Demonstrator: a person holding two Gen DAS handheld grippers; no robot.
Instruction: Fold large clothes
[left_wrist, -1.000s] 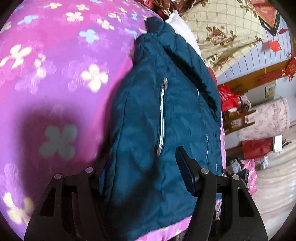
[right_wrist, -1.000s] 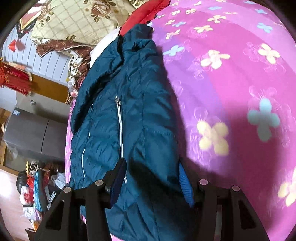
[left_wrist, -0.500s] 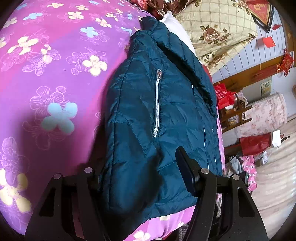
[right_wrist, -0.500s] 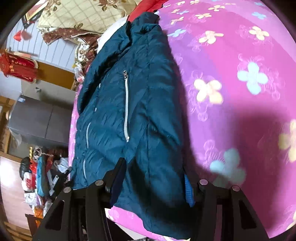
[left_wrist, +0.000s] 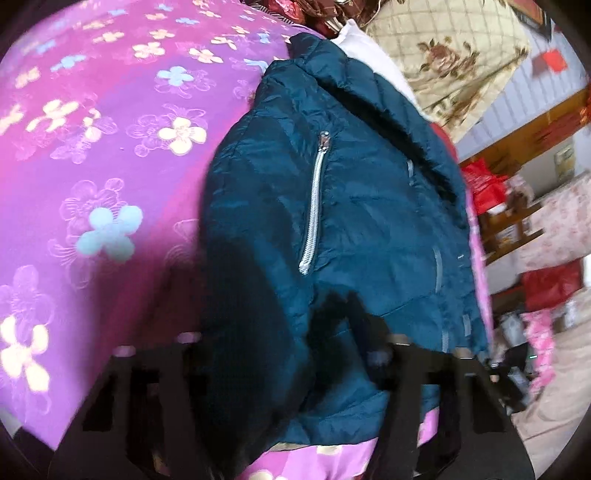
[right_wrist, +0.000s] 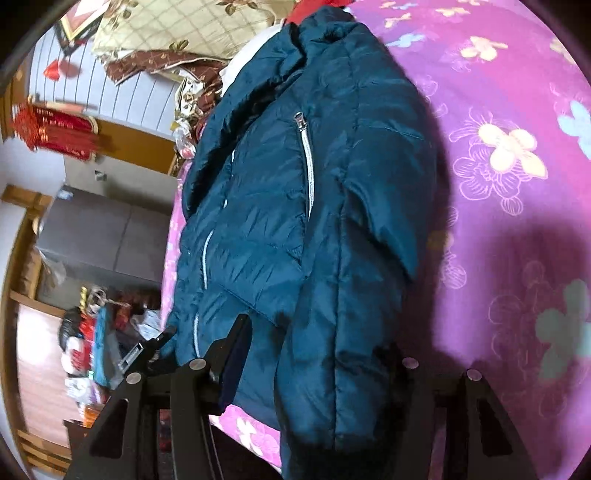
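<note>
Jacket (right_wrist: 295, 221) hem sits between both spread tongs (left (left_wrist: 284, 354), right (right_wrist: 317, 354)), beside bedspread (right_wrist: 517, 110) edge.

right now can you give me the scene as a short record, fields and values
garment: dark teal puffer jacket, lying on the bed, one side folded over the front
zipper: silver pocket zipper, closed
surface: purple floral bedspread
left gripper: open, jacket hem between its fingers
right gripper: open, jacket hem between its fingers
behind jacket: beige floral quilt
fold state: not finished
</note>
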